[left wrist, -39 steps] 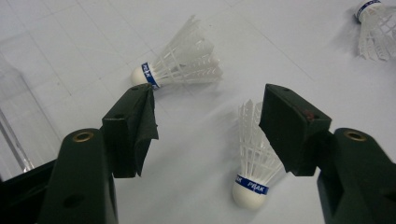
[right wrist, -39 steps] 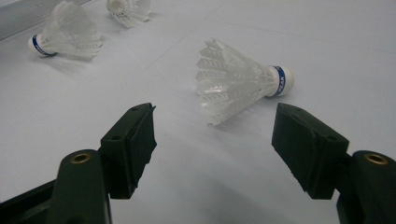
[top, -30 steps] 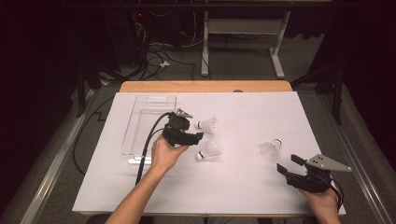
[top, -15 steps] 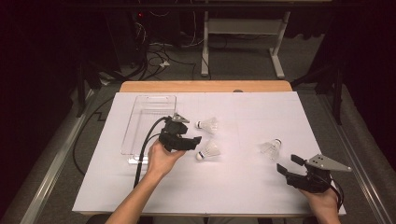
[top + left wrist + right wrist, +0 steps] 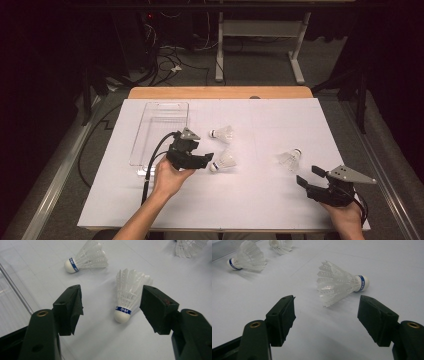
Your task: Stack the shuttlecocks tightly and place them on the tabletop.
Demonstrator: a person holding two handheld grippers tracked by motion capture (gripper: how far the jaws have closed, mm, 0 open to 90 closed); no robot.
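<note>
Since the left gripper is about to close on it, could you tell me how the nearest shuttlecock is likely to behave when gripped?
The shuttlecock lies on its side between the open left gripper, so a nudge would probably roll it in an arc. It looks very light. Its thin feather skirt could crush; the cork end seems the firmer hold.

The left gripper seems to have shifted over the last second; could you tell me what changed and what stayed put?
The left gripper drew back toward the person, from beside the far shuttlecock to the near shuttlecock, which now lies between its open jaws, not yet gripped. Nothing was picked up or released. The right gripper, open, the right-hand shuttlecock and the clear tray stayed where they were.
</note>
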